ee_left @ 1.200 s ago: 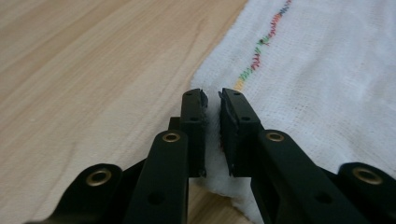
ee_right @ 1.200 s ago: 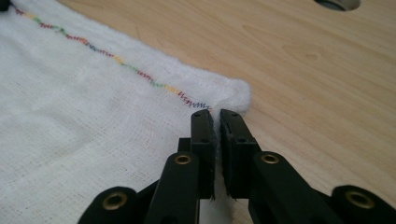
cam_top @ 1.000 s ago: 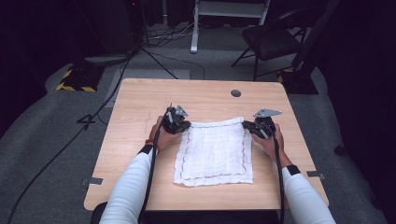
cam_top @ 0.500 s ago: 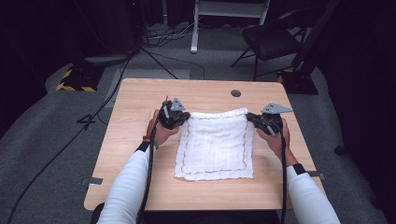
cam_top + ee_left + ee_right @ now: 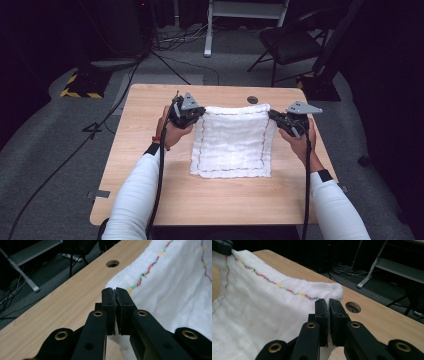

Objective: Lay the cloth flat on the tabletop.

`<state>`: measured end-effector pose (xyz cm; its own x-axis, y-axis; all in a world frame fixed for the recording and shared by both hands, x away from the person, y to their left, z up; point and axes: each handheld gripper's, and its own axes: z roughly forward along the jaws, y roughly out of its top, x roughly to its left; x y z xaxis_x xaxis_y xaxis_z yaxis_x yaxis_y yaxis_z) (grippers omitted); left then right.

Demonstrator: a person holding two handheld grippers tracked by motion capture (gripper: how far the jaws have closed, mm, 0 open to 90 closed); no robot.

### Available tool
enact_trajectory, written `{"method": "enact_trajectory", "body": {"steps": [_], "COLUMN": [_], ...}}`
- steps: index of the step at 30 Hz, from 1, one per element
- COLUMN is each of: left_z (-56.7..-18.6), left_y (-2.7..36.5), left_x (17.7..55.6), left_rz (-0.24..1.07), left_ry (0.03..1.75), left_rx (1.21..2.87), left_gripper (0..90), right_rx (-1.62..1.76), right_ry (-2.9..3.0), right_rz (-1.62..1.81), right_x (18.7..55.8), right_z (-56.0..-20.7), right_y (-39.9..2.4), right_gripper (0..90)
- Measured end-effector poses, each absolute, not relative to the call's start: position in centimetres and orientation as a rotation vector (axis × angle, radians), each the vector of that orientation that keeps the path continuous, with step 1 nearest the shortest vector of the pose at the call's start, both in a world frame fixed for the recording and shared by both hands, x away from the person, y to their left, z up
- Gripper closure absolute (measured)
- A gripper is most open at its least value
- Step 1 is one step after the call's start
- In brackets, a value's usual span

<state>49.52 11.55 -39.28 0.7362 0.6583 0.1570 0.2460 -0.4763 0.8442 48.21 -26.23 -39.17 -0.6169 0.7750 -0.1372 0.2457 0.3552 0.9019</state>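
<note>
Pinching the white cloth (image 5: 231, 142): left gripper (image 5: 115, 293) and right gripper (image 5: 327, 303) each clamp a far corner between closed jaws, apparently for lifting or folding.

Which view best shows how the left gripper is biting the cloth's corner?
The left gripper view: the left gripper has its jaws shut on the edge of the white cloth, beside the coloured stitching. The high view shows that gripper at the cloth's far left corner, the bite too small to judge. The right gripper view shows it at its top left corner.
</note>
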Motion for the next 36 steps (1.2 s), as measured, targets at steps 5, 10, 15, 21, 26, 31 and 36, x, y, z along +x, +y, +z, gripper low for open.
{"method": "enact_trajectory", "body": {"steps": [5,10,15,21,26,31,36], "left_z": [-39.2,-40.2,-41.4,-42.6,-44.7,-46.5,-47.3], "left_y": [11.4,11.2,10.8,11.3,11.8,11.9,11.7], "left_x": [49.9,51.2,52.3,52.8,50.3,47.6,45.6], "left_rz": [0.611,0.640,0.690,0.622,0.519,0.460,0.411], "left_ry": [0.698,0.749,0.808,0.937,0.888,0.823,0.774], "left_rx": [2.047,2.073,2.096,2.069,2.182,2.277,2.328], "left_gripper": [85.9,85.4,75.4,45.5,35.3,29.4,26.8], "right_rx": [0.889,0.914,0.945,1.083,1.020,0.945,0.877], "right_ry": [2.044,2.056,2.067,2.105,2.235,2.320,2.409], "right_rz": [1.227,1.189,1.136,1.065,1.058,1.094,1.088], "right_x": [48.6,49.8,51.1,52.4,50.5,47.9,45.6], "right_z": [-39.0,-39.4,-40.4,-42.1,-43.4,-44.7,-46.2], "right_y": [-26.1,-25.4,-24.8,-25.5,-26.3,-27.0,-27.2], "right_gripper": [85.8,85.4,84.0,56.4,52.4,52.2,51.9]}}
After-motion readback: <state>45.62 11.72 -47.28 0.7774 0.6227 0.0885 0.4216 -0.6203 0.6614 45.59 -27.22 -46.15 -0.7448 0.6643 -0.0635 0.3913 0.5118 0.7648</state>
